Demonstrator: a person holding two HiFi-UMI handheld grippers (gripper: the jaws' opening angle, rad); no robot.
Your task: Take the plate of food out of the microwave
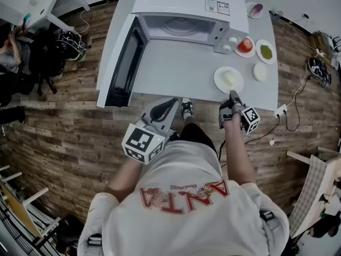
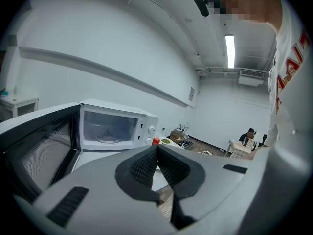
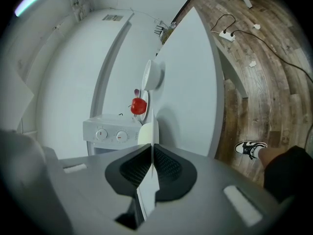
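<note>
Head view: the microwave (image 1: 181, 15) has its door (image 1: 125, 63) swung open and nothing in the cavity. The plate of food (image 1: 219, 82) is already out on the tabletop (image 1: 176, 71). Its near rim sits at the tips of the right gripper (image 1: 233, 95). The left gripper (image 1: 171, 103) hangs off the tabletop edge, well apart from the plate. The removal looks basically done; probably only letting go is left.

Left gripper view: the left gripper (image 2: 157, 150) has its fingers (image 2: 144, 168) closed tip to tip with nothing between them. Straight beyond the tips is the microwave (image 2: 110, 129) with a bare turntable (image 2: 108, 138), which the head view barely shows.

Right gripper view: the fingers (image 3: 134, 168) of the right gripper (image 3: 151, 148) are clamped on the plate of food (image 3: 152, 131), seen edge-on and running out past the tips. A tomato (image 3: 139, 105) sits further beyond. Only this view shows the grip, and only the head view shows where the plate sits on the tabletop.
</note>
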